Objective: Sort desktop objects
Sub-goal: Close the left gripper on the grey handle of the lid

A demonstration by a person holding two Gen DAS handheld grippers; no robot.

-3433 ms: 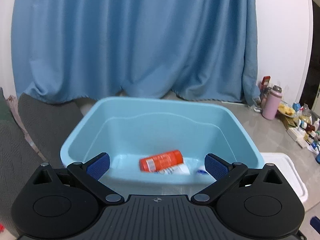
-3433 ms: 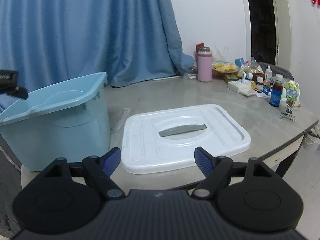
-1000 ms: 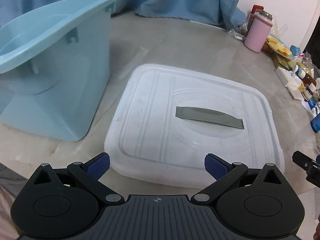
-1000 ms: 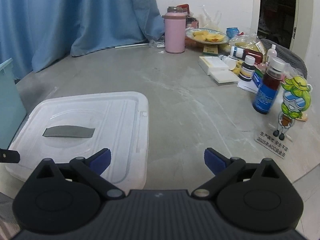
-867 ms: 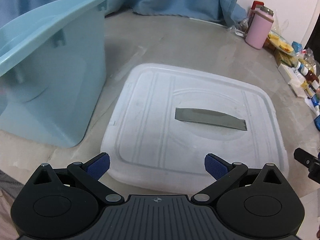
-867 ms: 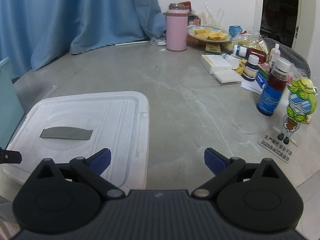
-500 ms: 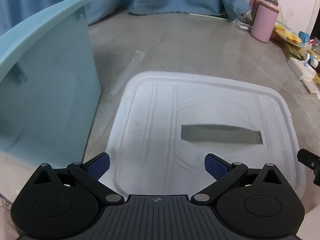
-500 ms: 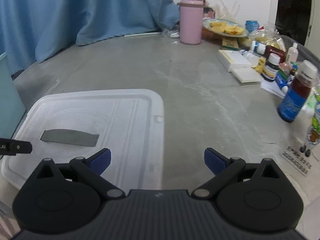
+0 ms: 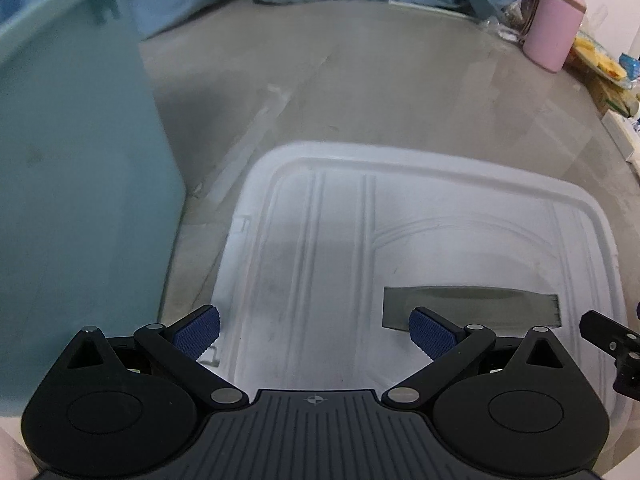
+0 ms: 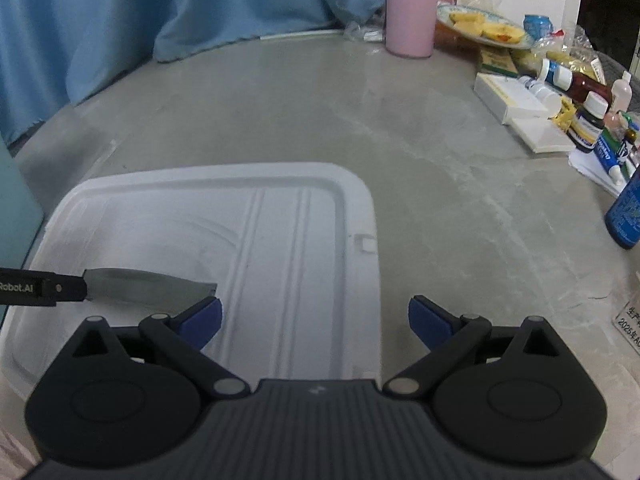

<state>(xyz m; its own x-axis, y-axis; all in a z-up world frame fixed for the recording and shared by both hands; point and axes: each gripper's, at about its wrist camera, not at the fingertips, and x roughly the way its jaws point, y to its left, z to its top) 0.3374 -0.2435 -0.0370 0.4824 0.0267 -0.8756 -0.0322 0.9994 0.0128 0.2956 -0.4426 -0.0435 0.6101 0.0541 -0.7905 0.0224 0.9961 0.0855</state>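
A white plastic lid (image 9: 460,216) (image 10: 288,232) with a grey strip handle (image 9: 472,300) (image 10: 148,284) lies flat on the grey table. Left of it stands the light blue bin (image 9: 72,184), its wall filling the left of the left wrist view. My left gripper (image 9: 314,330) is open low over the lid's near left part, nothing between its fingers. My right gripper (image 10: 314,320) is open over the lid's near right edge, also holding nothing. Each gripper shows at the edge of the other's view. The bin's inside is hidden.
A pink flask (image 10: 410,8), a plate of yellow food (image 10: 484,28), white boxes (image 10: 516,100) and several small bottles (image 10: 588,120) crowd the table's far right. A blue bottle (image 10: 626,212) stands at the right edge. A blue curtain (image 10: 160,4) hangs behind.
Both grippers have turned from the bin and moved down and closer to the white lid. Both stayed open throughout.
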